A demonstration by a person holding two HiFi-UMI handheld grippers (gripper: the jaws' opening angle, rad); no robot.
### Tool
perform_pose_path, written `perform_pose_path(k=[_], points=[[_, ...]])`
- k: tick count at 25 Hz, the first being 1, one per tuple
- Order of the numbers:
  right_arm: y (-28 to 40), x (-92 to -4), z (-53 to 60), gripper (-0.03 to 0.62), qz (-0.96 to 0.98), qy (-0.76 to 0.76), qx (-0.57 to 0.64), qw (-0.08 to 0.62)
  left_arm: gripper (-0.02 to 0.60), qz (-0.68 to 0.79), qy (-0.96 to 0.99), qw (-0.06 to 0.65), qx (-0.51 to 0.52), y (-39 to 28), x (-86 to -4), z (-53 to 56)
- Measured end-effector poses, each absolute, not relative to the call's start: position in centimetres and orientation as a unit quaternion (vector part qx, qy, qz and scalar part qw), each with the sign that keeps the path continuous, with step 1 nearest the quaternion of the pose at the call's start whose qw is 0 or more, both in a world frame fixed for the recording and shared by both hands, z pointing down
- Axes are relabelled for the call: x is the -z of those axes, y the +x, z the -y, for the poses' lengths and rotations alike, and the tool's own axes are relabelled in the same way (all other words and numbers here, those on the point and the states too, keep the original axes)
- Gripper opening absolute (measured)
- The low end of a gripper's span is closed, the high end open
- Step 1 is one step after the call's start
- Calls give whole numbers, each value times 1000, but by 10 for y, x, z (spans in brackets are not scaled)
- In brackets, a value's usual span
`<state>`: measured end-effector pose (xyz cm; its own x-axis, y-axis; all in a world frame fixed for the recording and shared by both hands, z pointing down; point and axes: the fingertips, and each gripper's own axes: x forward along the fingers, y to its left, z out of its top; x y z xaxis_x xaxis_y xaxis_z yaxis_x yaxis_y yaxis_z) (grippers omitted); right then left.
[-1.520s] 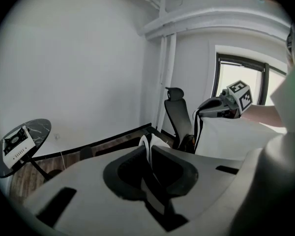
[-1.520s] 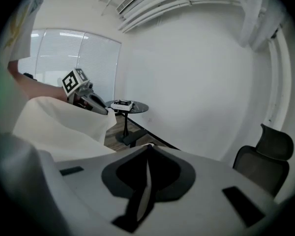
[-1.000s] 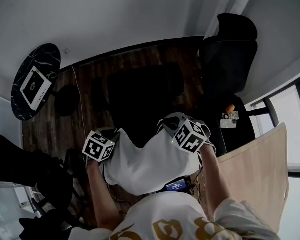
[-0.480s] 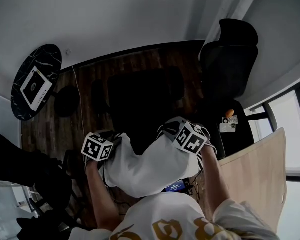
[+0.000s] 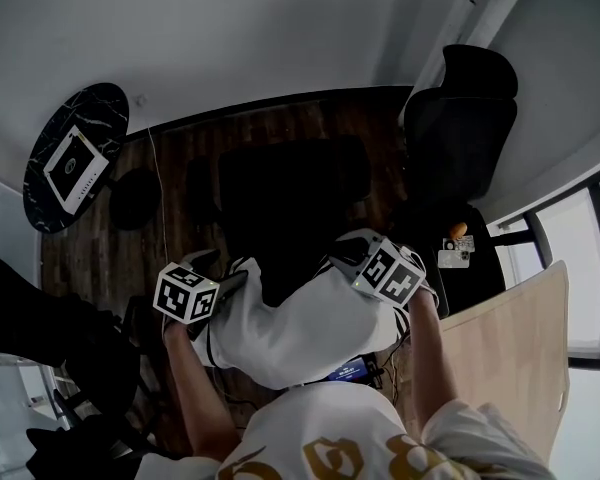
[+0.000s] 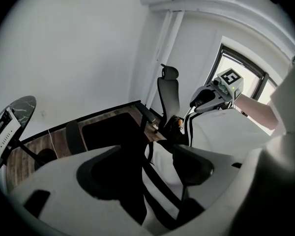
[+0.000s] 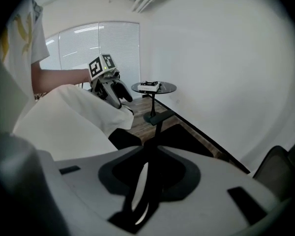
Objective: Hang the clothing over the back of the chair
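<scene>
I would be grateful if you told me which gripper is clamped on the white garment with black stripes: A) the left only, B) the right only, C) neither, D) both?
B: the right gripper's jaws are together on a thin fold of the white garment with black stripes, while the left gripper's jaws have just been opening and stand apart, the cloth unpinched between them.

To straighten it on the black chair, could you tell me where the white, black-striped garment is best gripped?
Probably take the white, black-striped garment at its free striped left edge, from above on the left: it lies unheld there, while the right gripper pinches the other end.
</scene>
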<state>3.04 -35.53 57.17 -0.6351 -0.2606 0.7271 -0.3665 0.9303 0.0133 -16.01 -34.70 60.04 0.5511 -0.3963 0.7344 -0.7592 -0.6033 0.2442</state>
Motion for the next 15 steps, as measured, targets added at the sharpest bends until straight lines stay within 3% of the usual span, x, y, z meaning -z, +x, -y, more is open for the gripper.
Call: perform_pose_path(k=[8, 13, 15], points=[[26, -545, 352, 80, 902, 207, -39, 377, 316, 374, 843, 249, -297, -164, -577, 341], [20, -529, 343, 39, 900, 228, -6, 373, 195, 399, 847, 218, -277, -168, -554, 335], [21, -522, 342, 26, 894, 243, 10, 376, 98, 418, 843, 196, -278, -172, -544, 334]])
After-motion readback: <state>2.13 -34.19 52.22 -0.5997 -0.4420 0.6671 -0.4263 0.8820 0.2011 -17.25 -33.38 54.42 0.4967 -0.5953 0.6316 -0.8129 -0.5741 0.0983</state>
